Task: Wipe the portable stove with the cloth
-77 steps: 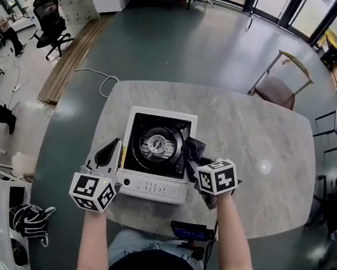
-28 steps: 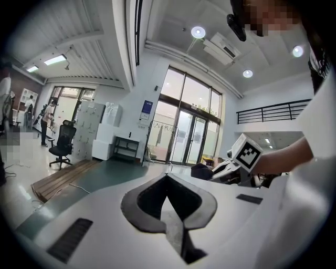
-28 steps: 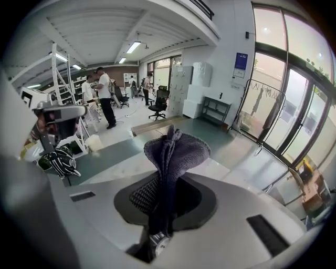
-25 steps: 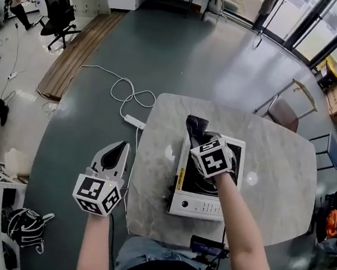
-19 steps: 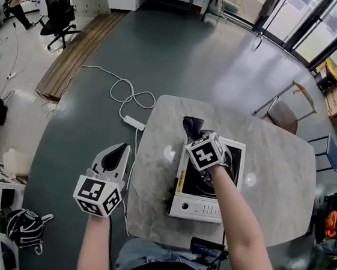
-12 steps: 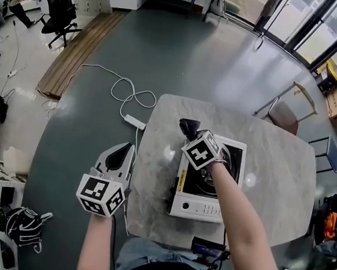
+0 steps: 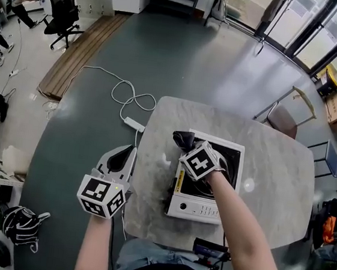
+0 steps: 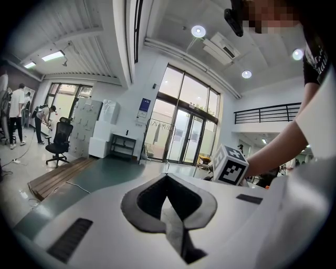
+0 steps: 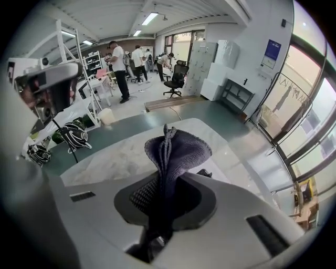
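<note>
My right hand-held gripper (image 7: 187,148) clamps the dark grey knitted cloth (image 7: 182,139) at the white portable stove (image 7: 199,209) corner for wiping; left hand-held gripper (image 7: 120,157) closed, idle.

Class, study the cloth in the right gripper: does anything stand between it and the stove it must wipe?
Nothing visible does. The right gripper is shut on the cloth, which hangs right at the far left corner of the stove, with no other thing between them. Whether they touch cannot be told.
</note>
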Demonstrator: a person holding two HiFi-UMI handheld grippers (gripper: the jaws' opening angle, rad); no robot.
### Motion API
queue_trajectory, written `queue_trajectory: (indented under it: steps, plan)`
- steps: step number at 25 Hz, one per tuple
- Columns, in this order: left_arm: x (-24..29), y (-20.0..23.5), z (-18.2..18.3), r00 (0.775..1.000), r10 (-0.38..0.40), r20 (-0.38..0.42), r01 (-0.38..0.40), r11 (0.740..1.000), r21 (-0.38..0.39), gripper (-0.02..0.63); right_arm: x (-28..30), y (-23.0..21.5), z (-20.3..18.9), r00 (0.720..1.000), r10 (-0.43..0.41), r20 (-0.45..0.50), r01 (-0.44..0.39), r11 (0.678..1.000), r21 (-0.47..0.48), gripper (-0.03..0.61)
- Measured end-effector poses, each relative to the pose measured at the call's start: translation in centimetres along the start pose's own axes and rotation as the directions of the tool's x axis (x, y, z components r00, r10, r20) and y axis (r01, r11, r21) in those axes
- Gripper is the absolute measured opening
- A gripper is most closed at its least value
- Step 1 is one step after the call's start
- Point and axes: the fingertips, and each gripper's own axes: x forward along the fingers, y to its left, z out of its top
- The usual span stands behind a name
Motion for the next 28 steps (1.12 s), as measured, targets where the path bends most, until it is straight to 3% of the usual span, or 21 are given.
queue_trajectory:
  steps: [5,12,17,23,28]
  plan:
    - [-0.2,-0.7,0.0,1.000,-0.002,0.008,0.002,1.000,-0.002,0.011,-0.7,1.5,-0.4,1.000,0.025,-0.011,-0.025,0.998,-0.050,0.061]
    - [-0.3,-1.7,0.4,1.000,-0.008,0.015,0.008,1.000,0.006,0.011,-1.5,5.2,-1.7,0.987,0.160,-0.022,-0.162,0.981,-0.106,0.061]
    - [-0.8,-2.0,0.4,1.000,-0.005,0.026,0.005,1.000,0.007,0.011,-2.0,9.4,-2.8,0.968,0.250,-0.011,-0.248,0.949,-0.193,0.061]
    - [-1.3,-2.8,-0.1,1.000,-0.015,0.020,0.015,1.000,0.011,0.011,-2.4,13.6,-4.0,0.956,0.290,-0.037,-0.285,0.895,-0.345,0.061]
    - [-1.4,-3.0,-0.7,1.000,-0.020,0.011,0.020,1.000,0.013,0.011,-3.4,15.9,-4.8,0.944,0.330,-0.029,-0.315,0.867,-0.386,0.061]
